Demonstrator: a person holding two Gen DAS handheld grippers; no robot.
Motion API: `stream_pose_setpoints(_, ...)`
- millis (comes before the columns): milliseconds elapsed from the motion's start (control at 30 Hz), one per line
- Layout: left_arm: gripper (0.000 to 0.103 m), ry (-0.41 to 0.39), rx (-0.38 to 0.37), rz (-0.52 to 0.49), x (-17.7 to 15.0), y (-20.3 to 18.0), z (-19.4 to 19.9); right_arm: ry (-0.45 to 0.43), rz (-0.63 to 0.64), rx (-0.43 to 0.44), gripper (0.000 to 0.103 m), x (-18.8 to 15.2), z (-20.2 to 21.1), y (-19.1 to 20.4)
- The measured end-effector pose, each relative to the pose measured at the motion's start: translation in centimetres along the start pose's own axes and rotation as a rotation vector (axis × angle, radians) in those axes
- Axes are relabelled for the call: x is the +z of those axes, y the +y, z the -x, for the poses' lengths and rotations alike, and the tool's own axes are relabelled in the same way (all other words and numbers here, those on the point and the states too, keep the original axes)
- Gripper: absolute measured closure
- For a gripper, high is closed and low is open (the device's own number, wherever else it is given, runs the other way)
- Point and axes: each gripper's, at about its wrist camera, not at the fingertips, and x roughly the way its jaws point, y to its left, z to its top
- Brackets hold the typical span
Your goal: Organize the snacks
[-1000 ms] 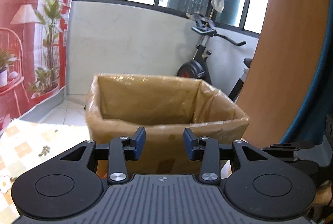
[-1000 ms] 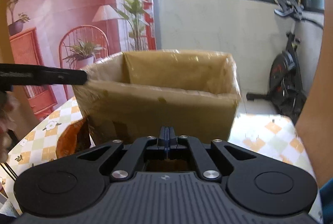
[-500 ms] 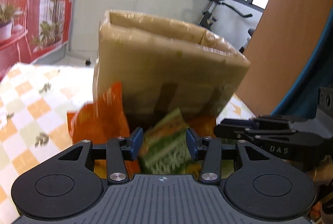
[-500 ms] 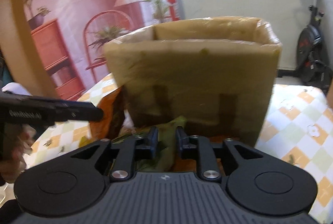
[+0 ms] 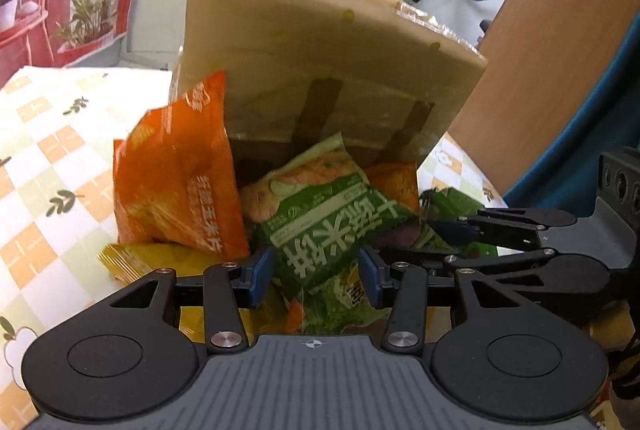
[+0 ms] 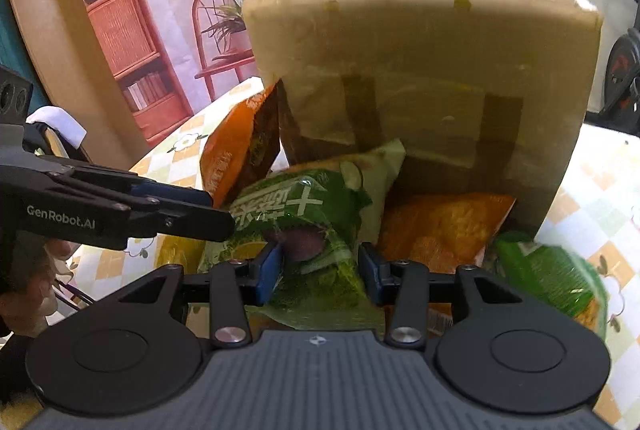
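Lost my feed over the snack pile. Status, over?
Left gripper open, astride green snack packet. Right gripper opening over the same packet. Tall brown cardboard box behind the pile; orange packet leans on it.

One tall brown cardboard box wrapped in clear film (image 5: 320,62) stands on one checked tablecloth with flower prints (image 5: 48,166). In front of that box lie the snack packets: two green crinkly bags, one with white lettering at the box's foot (image 5: 328,214) and one off the box's right corner (image 6: 548,270); two orange bags, one leaning at the box's left corner (image 5: 176,182) and one flat at its base (image 6: 440,226); one yellow packet (image 5: 132,258) before the left corner. Two black grippers (image 5: 316,272) (image 6: 320,270) point at the box.
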Motion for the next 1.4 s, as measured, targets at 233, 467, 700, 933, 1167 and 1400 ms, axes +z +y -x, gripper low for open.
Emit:
stream_pose_setpoints(233,0.046,0.036,-0.010,0.036,-1.1,0.5,-1.9,-0.014,-0.050,0.026,0.065,-0.8,-0.2,-1.3)
stream_pose_setpoints(467,0.049,0.014,-0.018,0.015,-1.3,0.1,-2.6,-0.024,-0.062,0.024,0.066,-1.1,-0.5,-1.4)
stream_pose_setpoints(700,0.054,-0.034,-0.013,-0.013,-0.8,-0.7,-1.3,-0.066,-0.044,0.014,0.067,-0.9,0.3,-0.8)
stream_pose_setpoints(933,0.055,-0.116,-0.014,-0.080,0.2,-2.8,1.9,-0.149,-0.014,0.012,0.068,-0.2,2.8,0.2)
stream_pose_setpoints(1167,0.055,-0.159,-0.034,-0.111,1.2,-5.3,3.6,-0.214,-0.004,-0.006,0.068,0.5,5.9,0.8)
stream_pose_setpoints(1400,0.055,-0.266,-0.039,-0.176,3.7,-7.9,5.7,-0.305,0.001,-0.018,0.068,1.8,8.9,0.8)
